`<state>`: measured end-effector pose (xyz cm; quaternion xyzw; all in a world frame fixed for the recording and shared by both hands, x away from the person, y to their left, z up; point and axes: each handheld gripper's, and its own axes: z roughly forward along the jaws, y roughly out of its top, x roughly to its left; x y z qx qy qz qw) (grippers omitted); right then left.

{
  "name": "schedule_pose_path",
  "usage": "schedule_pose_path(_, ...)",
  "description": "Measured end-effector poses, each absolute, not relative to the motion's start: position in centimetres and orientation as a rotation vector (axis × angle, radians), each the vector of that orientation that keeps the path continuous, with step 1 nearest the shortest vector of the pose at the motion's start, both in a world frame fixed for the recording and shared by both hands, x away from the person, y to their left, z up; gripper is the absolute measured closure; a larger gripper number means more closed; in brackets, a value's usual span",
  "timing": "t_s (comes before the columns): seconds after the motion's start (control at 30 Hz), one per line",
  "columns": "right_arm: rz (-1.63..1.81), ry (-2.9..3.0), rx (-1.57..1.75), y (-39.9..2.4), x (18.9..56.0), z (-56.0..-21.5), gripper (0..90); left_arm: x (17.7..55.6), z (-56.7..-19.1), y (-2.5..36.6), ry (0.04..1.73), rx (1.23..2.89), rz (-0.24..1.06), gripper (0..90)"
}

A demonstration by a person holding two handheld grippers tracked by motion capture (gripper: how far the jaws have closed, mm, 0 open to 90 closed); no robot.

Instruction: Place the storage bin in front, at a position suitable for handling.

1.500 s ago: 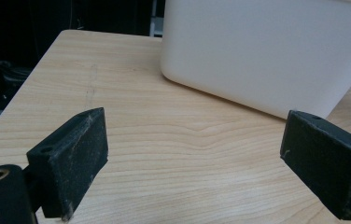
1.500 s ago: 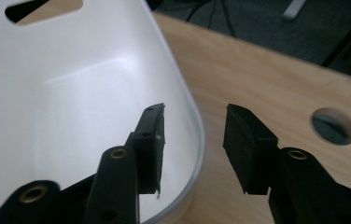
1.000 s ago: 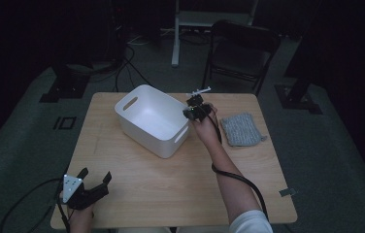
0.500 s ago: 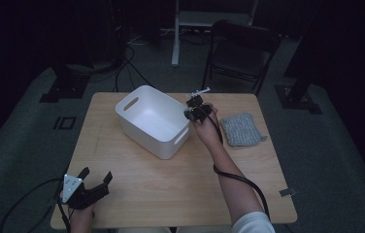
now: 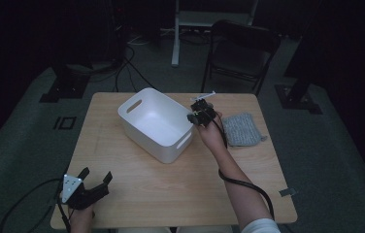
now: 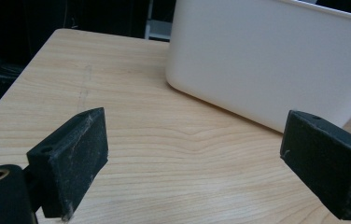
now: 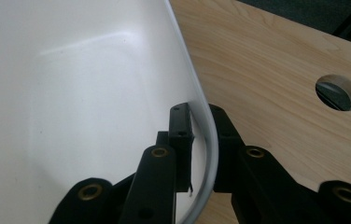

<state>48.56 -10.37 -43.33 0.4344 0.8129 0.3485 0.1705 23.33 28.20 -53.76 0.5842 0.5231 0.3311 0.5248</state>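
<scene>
1. R gripper [image 7: 200, 140]: jaws nearly shut, one pad inside and one outside the bin [image 5: 157, 127] wall, pinching the rim. A thin gap shows at the inner pad, but it reads as a grip on the rim.
2. That rim is the bin's far-right edge in the high view, where the R gripper [image 5: 201, 115] sits at the corner nearest the grey cloth [image 5: 241, 129].
3. Step, as I judge it: grip just made on the bin; lift or drag not yet begun. The bin sits flat on the table [image 5: 180, 189].
4. Next move calls for a firm pinch. A one-sided hold on a thin wall will tip the bin, so pull slow, keep it low, or slide rather than lift.
5. L gripper [image 6: 197, 163]: jaws wide open, nothing between them, low over bare table. The bin's near wall [image 6: 276, 60] lies ahead, well apart from the pads.
6. In the high view the L gripper [image 5: 91, 187] is at the near-left table corner, far from the bin. It could brace the opposite wall if needed.
7. The bin looks empty inside and the cloth lies just right of it, untouched.
</scene>
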Motion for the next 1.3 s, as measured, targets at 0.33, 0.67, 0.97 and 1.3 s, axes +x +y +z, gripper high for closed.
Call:
schedule_pose_path(0.33, 0.991, 2.329, 1.197, -11.4, 47.1, -43.3, 83.0, 23.3, -53.8, 28.1, 1.249, 1.386, 0.791, 7.9)
schedule_pose_path(0.67, 1.027, 2.358, 1.167, -12.7, 45.3, -43.5, 84.1, 23.2, -53.8, 28.1, 1.256, 1.389, 0.792, 7.9)
schedule_pose_path(0.97, 1.055, 2.403, 1.107, -13.9, 42.8, -43.7, 84.0, 23.2, -53.9, 27.7, 1.239, 1.374, 0.789, 7.9)
schedule_pose_path(1.3, 1.056, 2.456, 1.047, -14.8, 40.9, -43.7, 84.4, 23.3, -53.8, 27.0, 1.171, 1.378, 0.719, 7.9)
